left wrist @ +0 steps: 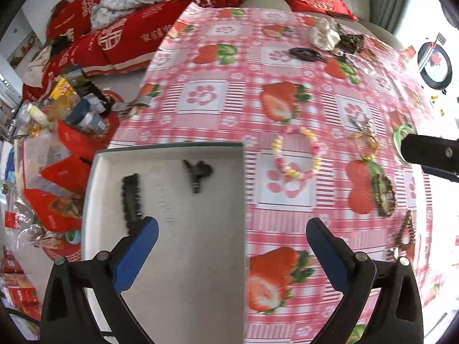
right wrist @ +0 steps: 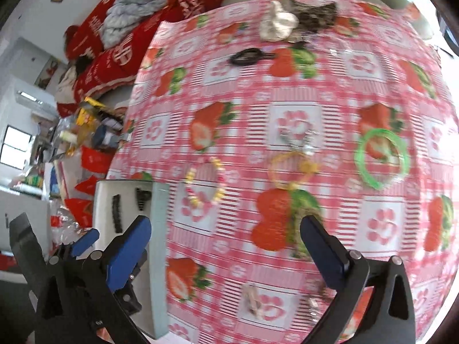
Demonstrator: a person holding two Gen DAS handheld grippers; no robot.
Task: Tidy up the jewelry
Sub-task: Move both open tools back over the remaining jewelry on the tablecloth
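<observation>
1. Left wrist view: we see the left tongs [left wrist: 232, 246] spread wide, blue pads apart, nothing between them, hanging over the right edge of the grey tray [left wrist: 200, 258].
2. The tray sits at the near left of the desk [left wrist: 243, 86], on the pink strawberry tablecloth. Inside it lie a long dark hair clip [left wrist: 131, 196] on the left and a small dark clip [left wrist: 198, 172] further in; both are loose on the tray floor.
3. Just right of the tray's far corner lies a pastel bead bracelet [left wrist: 297, 154], flat on the cloth.
4. Further right we note a yellow bracelet [left wrist: 364, 140] with a silvery piece just beyond it, then a green bangle [left wrist: 400, 134], partly hidden by a black part of the other tool at the right edge.
5. A brown-green bracelet [left wrist: 384, 195] and a dark red bead string [left wrist: 406, 232] lie near right.
6. Far side: a black hair clip [left wrist: 305, 54], a cream scrunchie [left wrist: 325, 34], dark items beside it, too blurred to name.
7. Right wrist view: the right tongs [right wrist: 226, 223] also stand wide and empty, above the cloth right of the tray [right wrist: 160, 229].
8. The left tongs [right wrist: 86, 238] show at near left, over the tray.
9. Here the pastel bead bracelet [right wrist: 205, 182] is just right of the tray, the yellow bracelet [right wrist: 292, 169] mid-desk, the green bangle [right wrist: 381, 157] right of that.
10. Small pale pieces [right wrist: 254, 301] lie near, between the right tongs' fingers; blurred.
</observation>
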